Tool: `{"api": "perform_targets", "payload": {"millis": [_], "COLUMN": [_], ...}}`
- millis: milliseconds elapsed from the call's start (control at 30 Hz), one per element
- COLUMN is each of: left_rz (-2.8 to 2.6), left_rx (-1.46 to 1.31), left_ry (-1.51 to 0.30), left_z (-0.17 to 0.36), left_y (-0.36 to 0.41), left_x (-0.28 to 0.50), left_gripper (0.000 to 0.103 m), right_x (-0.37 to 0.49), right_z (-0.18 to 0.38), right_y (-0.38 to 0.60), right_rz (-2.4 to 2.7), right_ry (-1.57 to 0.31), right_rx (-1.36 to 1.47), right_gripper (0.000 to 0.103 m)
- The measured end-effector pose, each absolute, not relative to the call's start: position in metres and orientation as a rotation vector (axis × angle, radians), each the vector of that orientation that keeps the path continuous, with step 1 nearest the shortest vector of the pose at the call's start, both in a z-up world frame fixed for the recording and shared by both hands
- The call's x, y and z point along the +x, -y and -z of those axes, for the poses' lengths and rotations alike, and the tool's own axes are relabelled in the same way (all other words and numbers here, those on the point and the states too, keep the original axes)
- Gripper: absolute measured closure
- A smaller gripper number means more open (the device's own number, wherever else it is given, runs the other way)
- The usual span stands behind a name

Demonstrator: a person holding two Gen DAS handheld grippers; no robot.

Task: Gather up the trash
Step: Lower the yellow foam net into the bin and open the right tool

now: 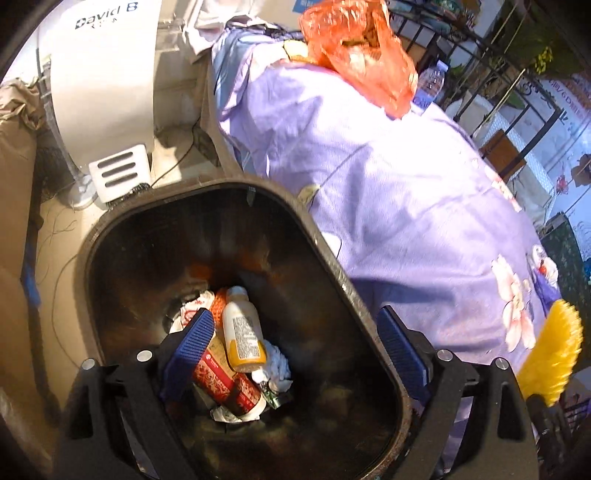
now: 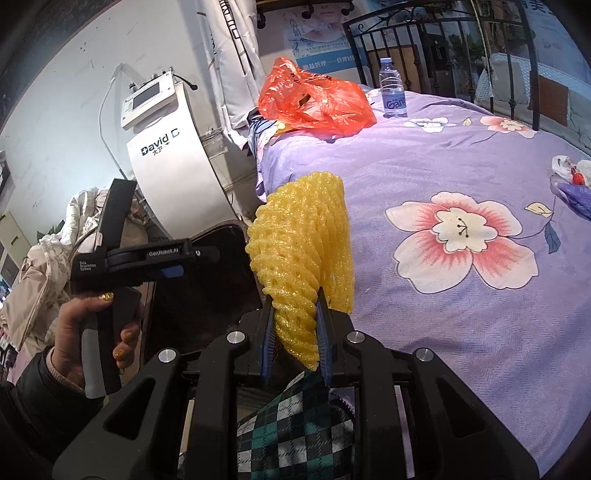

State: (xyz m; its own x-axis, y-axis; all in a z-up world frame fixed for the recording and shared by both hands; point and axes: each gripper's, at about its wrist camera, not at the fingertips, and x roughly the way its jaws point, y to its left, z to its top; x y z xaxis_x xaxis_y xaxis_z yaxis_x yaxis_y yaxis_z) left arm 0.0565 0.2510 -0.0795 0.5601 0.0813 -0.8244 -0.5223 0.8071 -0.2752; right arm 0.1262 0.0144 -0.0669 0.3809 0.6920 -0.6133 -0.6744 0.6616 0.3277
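My left gripper (image 1: 295,339) is open and empty, held right above the dark trash bin (image 1: 110,236) beside the bed. In the bin lie a white and yellow bottle (image 1: 242,328), a red carton (image 1: 221,380) and crumpled paper (image 1: 277,365). My right gripper (image 2: 293,332) is shut on a yellow foam net (image 2: 303,240), held up at the bed's edge; the net also shows in the left wrist view (image 1: 554,350). The left gripper (image 2: 147,258) shows in the right wrist view over the bin (image 2: 207,280). An orange plastic bag (image 2: 314,99), a water bottle (image 2: 392,88) and a small white wrapper (image 2: 569,170) lie on the bed.
The bed has a purple floral cover (image 2: 461,258) and a black metal frame (image 2: 436,22). A white "David" machine (image 2: 166,147) stands by the wall behind the bin. Clothes (image 2: 44,266) are piled at the left. Cables (image 1: 59,236) lie on the floor.
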Motion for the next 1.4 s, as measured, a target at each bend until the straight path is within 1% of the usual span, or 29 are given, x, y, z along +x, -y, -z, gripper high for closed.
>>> {"api": "perform_targets", "payload": {"millis": [400,800,933,1000,1033,1067,1100,1133,1167,1233,1333,1400], "left_rz": [-0.439,-0.481,-0.483,-0.481,-0.482,-0.481,-0.481,-0.483,-0.483,-0.480,-0.477,-0.477], "left_rx": [-0.550,-0.565,-0.589,-0.594,-0.593,-0.591,-0.586,-0.585,-0.588,-0.601,-0.605,-0.598], "left_ry": [-0.792,-0.750,-0.748,-0.748,-0.748,-0.750,-0.752,-0.754,-0.756,-0.760,-0.763,-0.763], "left_z": [0.044,0.039,0.042,0.043,0.043,0.043,0.044,0.044,0.046,0.048,0.049,0.048], "left_y": [-0.273,-0.290,-0.295,-0.296,-0.296,-0.296,-0.296,-0.296,-0.297,-0.298,-0.297,-0.295], "left_x": [0.043,0.027,0.025,0.023,0.023,0.023,0.023,0.022,0.022,0.021,0.022,0.022], "left_gripper": [0.013,0.012,0.012,0.012,0.012,0.012,0.012,0.012,0.012,0.012,0.012,0.012], "right_x": [0.113,0.097,0.097,0.098,0.099,0.100,0.100,0.100,0.100,0.099,0.094,0.092], "right_z": [0.082,0.115,0.126,0.133,0.135,0.137,0.138,0.137,0.137,0.135,0.132,0.131], "right_y": [-0.078,-0.153,-0.168,-0.173,-0.174,-0.175,-0.174,-0.172,-0.171,-0.169,-0.164,-0.161], "right_rz": [-1.081,-1.226,-1.243,-1.244,-1.242,-1.237,-1.232,-1.233,-1.236,-1.239,-1.229,-1.236], "right_ry": [-0.882,-0.993,-1.039,-1.066,-1.068,-1.069,-1.071,-1.071,-1.070,-1.062,-1.037,-1.033], "right_rx": [-0.094,-0.273,-0.273,-0.267,-0.265,-0.257,-0.246,-0.230,-0.214,-0.207,-0.214,-0.208], "right_gripper": [0.082,0.082,0.082,0.079,0.072,0.058,0.050,0.039,0.035,0.034,0.029,0.029]}}
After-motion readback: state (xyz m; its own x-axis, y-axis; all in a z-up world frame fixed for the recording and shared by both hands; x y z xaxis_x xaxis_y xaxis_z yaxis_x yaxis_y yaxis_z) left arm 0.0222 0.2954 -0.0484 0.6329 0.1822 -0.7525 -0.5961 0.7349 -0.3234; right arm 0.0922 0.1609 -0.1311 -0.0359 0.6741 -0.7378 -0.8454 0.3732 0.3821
